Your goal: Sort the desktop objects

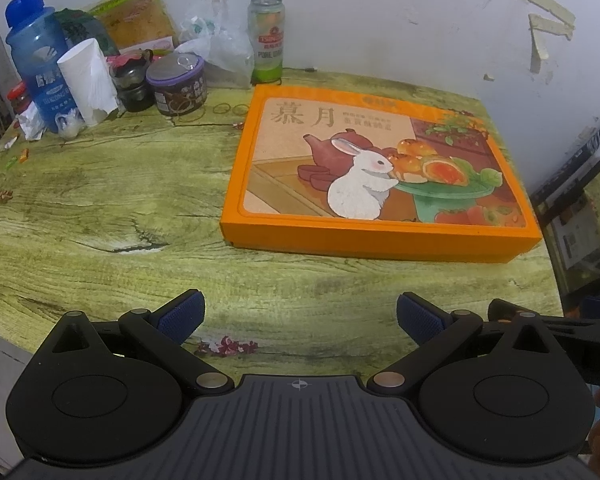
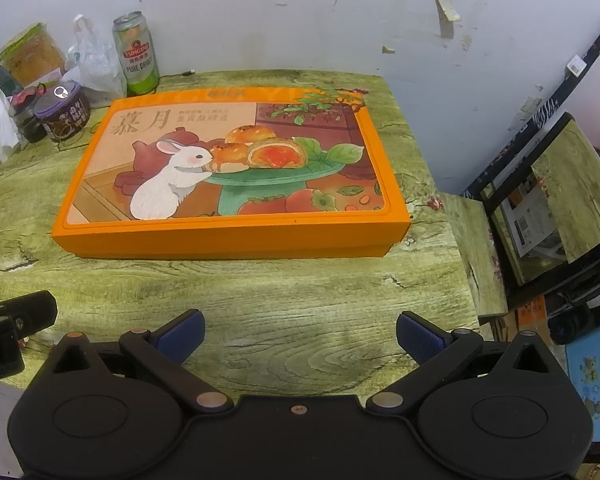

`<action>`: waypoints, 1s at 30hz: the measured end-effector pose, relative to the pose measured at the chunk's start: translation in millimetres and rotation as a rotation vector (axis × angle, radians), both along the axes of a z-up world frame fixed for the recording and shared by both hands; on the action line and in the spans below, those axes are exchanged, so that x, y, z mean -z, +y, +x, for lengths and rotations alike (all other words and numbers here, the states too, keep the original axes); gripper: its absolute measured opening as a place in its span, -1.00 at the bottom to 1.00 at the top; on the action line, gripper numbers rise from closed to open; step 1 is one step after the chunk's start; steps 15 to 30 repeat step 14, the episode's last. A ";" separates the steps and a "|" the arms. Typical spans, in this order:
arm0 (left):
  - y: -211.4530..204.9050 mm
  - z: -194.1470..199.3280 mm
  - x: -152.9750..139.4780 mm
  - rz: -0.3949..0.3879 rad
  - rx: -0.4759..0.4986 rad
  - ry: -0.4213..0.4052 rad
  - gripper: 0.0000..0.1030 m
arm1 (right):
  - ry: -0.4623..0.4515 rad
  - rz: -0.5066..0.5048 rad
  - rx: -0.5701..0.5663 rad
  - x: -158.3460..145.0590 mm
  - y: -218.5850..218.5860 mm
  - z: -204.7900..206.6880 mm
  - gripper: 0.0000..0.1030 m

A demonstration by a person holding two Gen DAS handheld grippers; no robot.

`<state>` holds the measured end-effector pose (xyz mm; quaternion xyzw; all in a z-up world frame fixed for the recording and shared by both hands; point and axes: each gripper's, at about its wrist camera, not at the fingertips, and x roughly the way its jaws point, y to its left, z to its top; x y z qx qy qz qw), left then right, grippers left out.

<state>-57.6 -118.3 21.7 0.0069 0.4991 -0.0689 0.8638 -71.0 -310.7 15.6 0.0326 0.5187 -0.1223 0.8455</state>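
Both tongs stand wide apart and empty: left gripper (image 1: 300, 316) and right gripper (image 2: 300, 334) hover above the green wood-grain tabletop (image 1: 100, 200). Flat orange cardboard gift box with rabbit illustration (image 2: 228, 168) lies ahead of both, untouched, lid closed.

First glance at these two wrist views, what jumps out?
The big orange gift box with a white rabbit on its closed lid, lying flat on the green wood-grain table ahead of both grippers. Next, the clutter in the far left corner by the wall: a blue water bottle, a green beer can and a purple-lidded tin. Left gripper and right gripper are both open and empty.
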 end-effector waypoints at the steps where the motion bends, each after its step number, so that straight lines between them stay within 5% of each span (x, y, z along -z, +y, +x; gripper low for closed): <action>1: -0.1 0.3 -0.2 0.000 0.000 0.000 1.00 | 0.000 0.000 0.000 -0.1 -0.3 0.3 0.99; 30: -1.8 2.4 -2.6 0.003 -0.001 -0.008 1.00 | -0.007 0.002 -0.003 -0.9 -1.5 4.1 0.99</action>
